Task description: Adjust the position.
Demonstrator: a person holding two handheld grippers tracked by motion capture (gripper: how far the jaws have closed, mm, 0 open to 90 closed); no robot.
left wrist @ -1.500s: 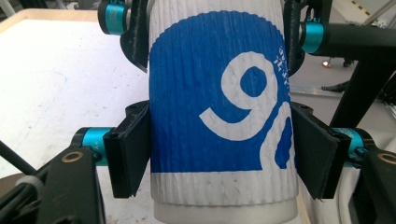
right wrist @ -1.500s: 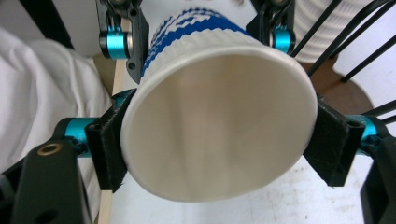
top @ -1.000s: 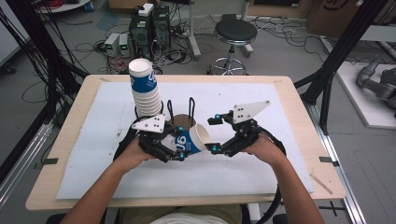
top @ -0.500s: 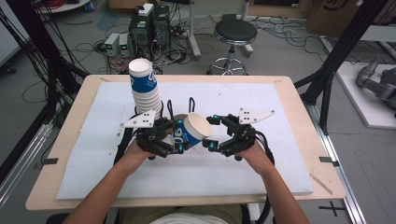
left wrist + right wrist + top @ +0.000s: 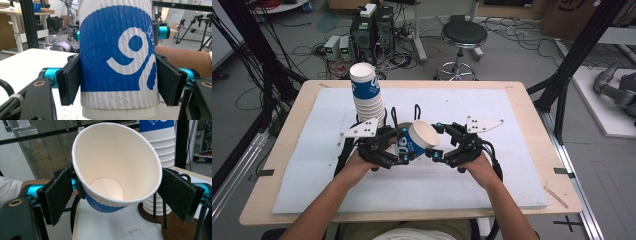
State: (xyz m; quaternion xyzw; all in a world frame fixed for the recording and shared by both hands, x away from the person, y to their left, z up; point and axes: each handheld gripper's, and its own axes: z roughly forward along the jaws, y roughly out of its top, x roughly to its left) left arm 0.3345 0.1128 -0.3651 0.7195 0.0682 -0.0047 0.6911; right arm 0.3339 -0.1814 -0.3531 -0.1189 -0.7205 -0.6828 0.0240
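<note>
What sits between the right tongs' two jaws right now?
The rim end of the blue-and-white paper cup sits between the right tongs, mouth facing the camera in the right gripper view; the left tongs clamp its body.

Both grippers are black frames with turquoise metal collars near the jaws. The left gripper (image 5: 399, 147) and the right gripper (image 5: 437, 141) each carry a pale grey three-cornered plate dotted with dark screws. Black cables trail toward six o'clock. Forearms bare; white sleeve edge.
</note>
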